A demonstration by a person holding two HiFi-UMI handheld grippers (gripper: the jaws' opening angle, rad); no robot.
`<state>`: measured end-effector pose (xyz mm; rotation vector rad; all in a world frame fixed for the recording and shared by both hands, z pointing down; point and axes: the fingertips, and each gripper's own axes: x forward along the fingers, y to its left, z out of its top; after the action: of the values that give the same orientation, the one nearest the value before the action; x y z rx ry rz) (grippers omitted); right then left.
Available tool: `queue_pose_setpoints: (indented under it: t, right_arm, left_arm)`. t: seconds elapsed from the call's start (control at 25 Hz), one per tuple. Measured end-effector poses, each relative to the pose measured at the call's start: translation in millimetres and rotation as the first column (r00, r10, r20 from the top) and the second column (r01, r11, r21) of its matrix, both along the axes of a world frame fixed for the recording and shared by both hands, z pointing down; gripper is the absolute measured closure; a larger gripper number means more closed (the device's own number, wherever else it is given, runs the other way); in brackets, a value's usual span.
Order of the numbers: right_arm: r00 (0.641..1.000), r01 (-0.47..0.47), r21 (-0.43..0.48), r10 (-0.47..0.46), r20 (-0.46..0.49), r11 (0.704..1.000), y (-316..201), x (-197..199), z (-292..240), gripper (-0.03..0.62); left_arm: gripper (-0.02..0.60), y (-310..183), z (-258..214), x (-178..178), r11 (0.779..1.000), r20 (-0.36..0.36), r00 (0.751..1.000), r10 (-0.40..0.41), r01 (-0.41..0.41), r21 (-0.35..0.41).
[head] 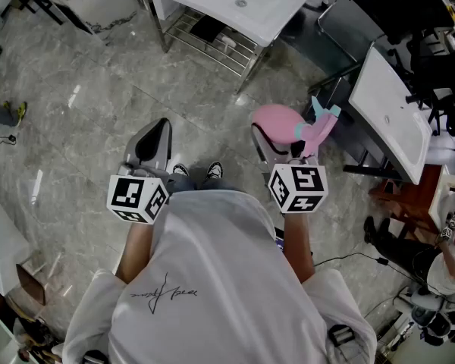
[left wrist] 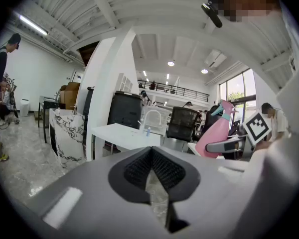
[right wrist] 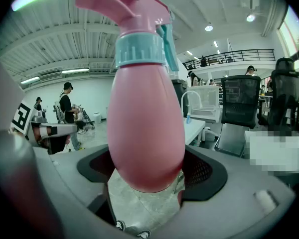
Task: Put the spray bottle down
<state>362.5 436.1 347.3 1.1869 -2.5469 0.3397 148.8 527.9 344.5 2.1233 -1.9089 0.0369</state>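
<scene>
Pink plastic spray bottle (right wrist: 144, 113) gripped by the right tool (head: 280, 146)
Its rounded body is clamped between widely spread jaws, above the grey marble floor (head: 98, 105); the left tool (left wrist: 152, 171) is seen closed, empty.

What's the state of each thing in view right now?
Pink plastic spray bottle with teal collar: gripped around its body, in the air, not yet put down.
Right tool: shut on the bottle.
Left tool: shut, empty.
</scene>
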Motion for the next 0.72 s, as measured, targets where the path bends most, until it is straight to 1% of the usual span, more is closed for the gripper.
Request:
queue_pose_setpoints:
  t: [0.2,0.4,0.48,0.6,0.72]
  right_arm:
    - [1.0,0.017,-0.01,-0.017,0.004,1.0,-1,-3,8,0.198]
    - [0.997,0.021,-0.019,-0.019,0.077,1.0,-6,3,8,0.197]
    - [0.996,0.03,-0.027,-0.027,0.087,0.999,-9,5,9,0.197]
    - [0.997,0.049,-0.033,-0.047,0.066,0.998,-15,2,16,0.197]
    - [0.996,0.064,-0.039,-0.061,0.072,0.997,-19,-5,19,0.197]
  left_arm:
    - [0.554,-5,6,1,1.0,0.0,1.0,0.004,-0.004,-0.013]
    - [0.554,-10,6,3,1.0,0.014,1.0,-0.002,0.002,-0.023]
    - [0.554,-11,2,2,1.0,0.023,1.0,-0.019,0.019,-0.022]
    - [0.554,-13,-2,-8,0.998,0.014,0.998,-0.063,0.063,-0.022]
    - [0.554,-13,0,-10,0.997,0.003,0.997,-0.076,0.076,-0.028]
